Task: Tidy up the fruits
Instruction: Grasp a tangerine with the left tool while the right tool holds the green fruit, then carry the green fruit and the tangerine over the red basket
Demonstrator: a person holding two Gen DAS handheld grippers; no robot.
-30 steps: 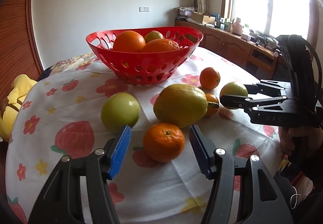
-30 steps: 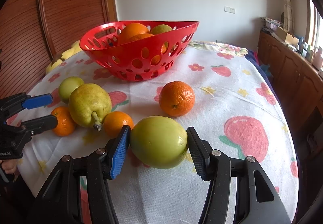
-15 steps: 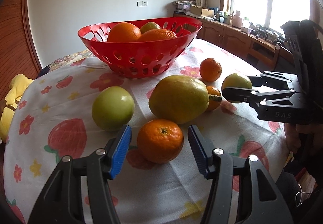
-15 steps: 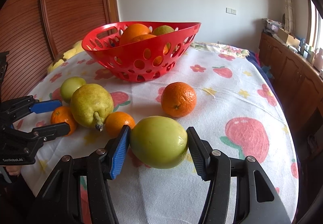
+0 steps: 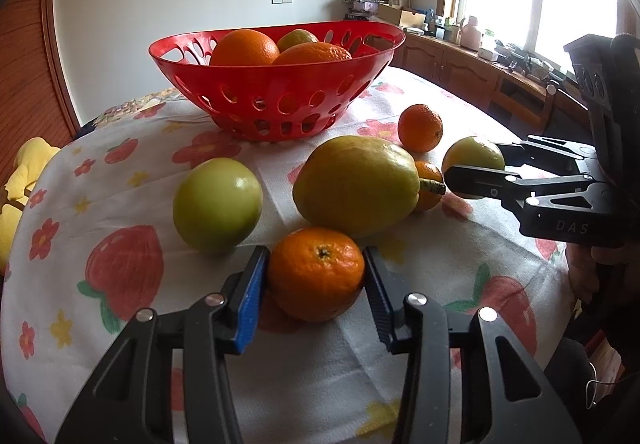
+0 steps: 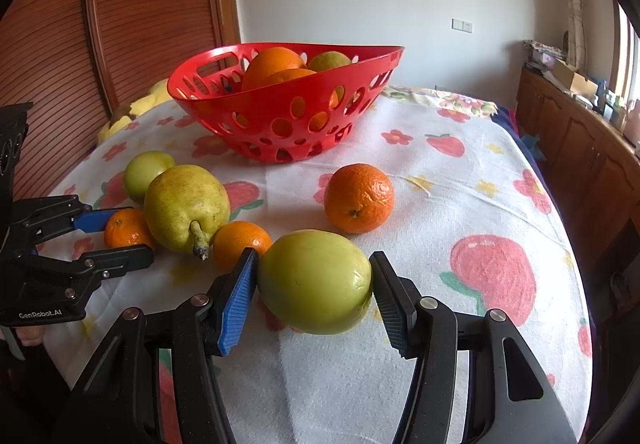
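My left gripper (image 5: 314,264) has a small orange (image 5: 316,272) between its jaws on the flowered tablecloth; the jaws are closing and both pads touch its skin. My right gripper (image 6: 313,264) is shut on a green apple (image 6: 314,280) near the table's front. Each gripper shows in the other view: the right gripper (image 5: 476,164) with the green apple (image 5: 474,160), the left gripper (image 6: 140,232) with the small orange (image 6: 126,228). A red basket (image 5: 280,100) (image 6: 280,116) with oranges and a green fruit stands at the back.
Loose on the cloth lie a big pear (image 5: 356,188), a second green apple (image 5: 218,204), an orange (image 6: 358,198) and a small orange (image 6: 240,242) beside the pear. A yellow plush toy (image 5: 20,180) sits off the left edge. A wooden sideboard (image 5: 460,64) runs under the window.
My left gripper has moved forward around the small orange and its jaws have narrowed onto it. The right gripper has kept still with the green apple.
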